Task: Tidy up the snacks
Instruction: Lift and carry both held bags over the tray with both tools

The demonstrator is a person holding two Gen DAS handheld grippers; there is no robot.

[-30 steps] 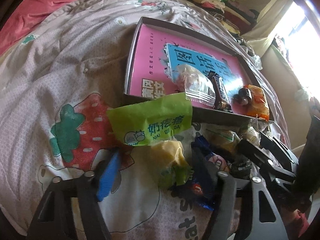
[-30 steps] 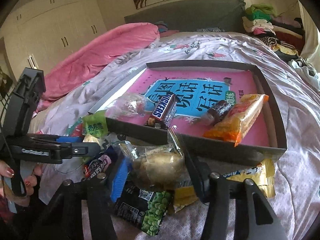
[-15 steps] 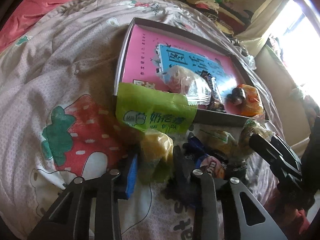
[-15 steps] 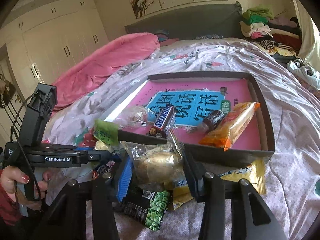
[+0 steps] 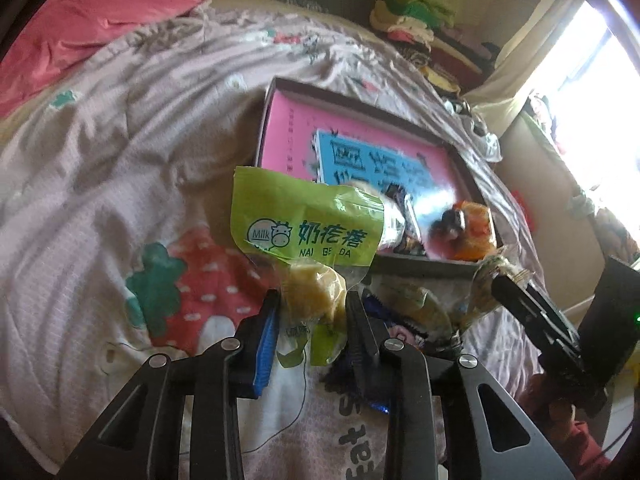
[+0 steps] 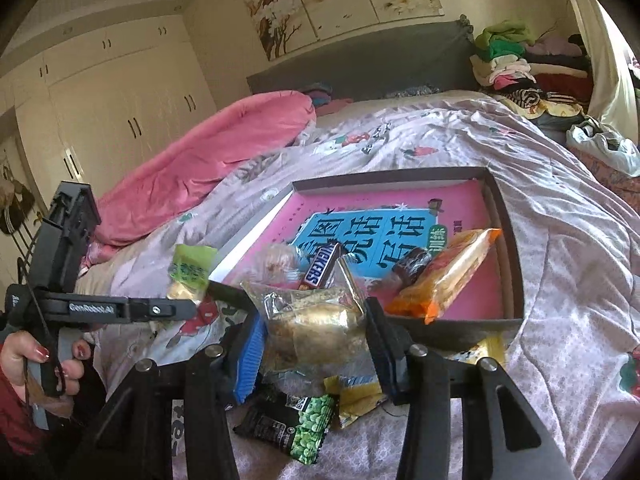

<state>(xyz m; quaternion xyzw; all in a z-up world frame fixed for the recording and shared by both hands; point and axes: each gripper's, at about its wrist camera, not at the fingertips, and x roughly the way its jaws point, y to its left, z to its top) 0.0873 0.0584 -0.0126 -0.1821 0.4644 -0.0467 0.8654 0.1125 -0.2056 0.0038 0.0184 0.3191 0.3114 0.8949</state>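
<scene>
Green-topped clear plastic, the milk-candy snack packet is clamped at its lower end by my left gripper and held clear of the bedspread, just short of the near wall of the shallow dark tray with a pink book cover lining it. My right gripper is closed on one clear crinkly packet of pale brown pastry, also lifted, in front of that same wall. I count four snacks in the tray: one clear wrapped bun, one Snickers bar, one small dark wrapped sweet and one orange packet, all crowded along the near edge. The far half of the tray floor is open. Below my right gripper, one green-pea packet and one yellow packet lie on the pink printed quilt.
</scene>
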